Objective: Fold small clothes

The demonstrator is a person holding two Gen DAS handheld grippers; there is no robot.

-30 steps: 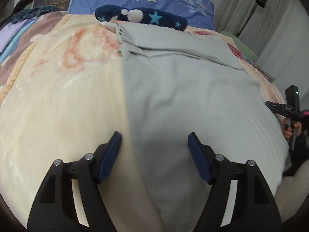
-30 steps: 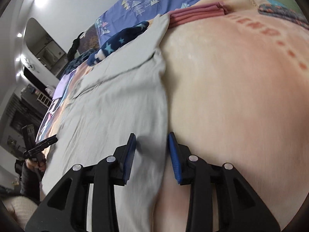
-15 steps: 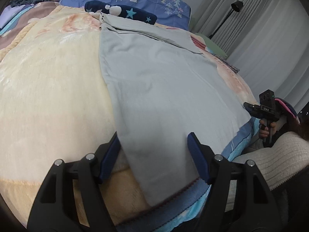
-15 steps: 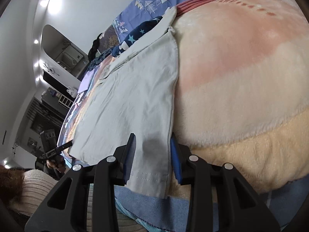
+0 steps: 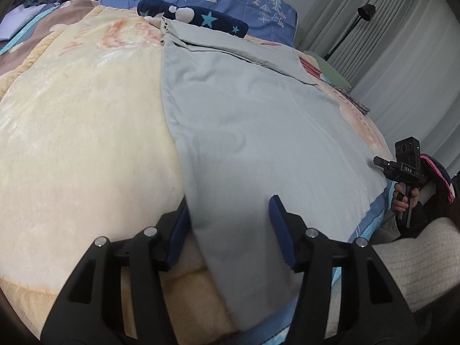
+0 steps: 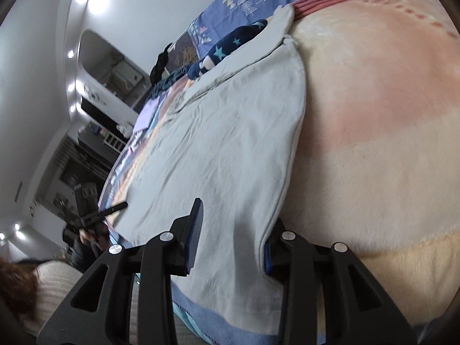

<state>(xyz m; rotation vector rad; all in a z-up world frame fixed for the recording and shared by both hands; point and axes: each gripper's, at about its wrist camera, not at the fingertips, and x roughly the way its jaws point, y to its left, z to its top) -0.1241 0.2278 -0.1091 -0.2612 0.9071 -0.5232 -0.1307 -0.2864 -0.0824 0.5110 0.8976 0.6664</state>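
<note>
Grey garment [image 5: 258, 132] lies flat on the bed's fleece blanket [image 5: 80, 132], both tongs, left [image 5: 228, 224] and right [image 6: 234, 235], apart astride its near corners; closing now risks pinching blanket too, or uneven lifts skewing the fold.

Both wrist cams low, close, sharing grey garment [image 5: 258, 143]

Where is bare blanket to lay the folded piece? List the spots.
Free: cream fleece blanket left of the spread grey cotton garment, and its pink-tinted stretch on the right. Crowded: the head end, with a navy star-print bundle and folded pink cloth.
</note>
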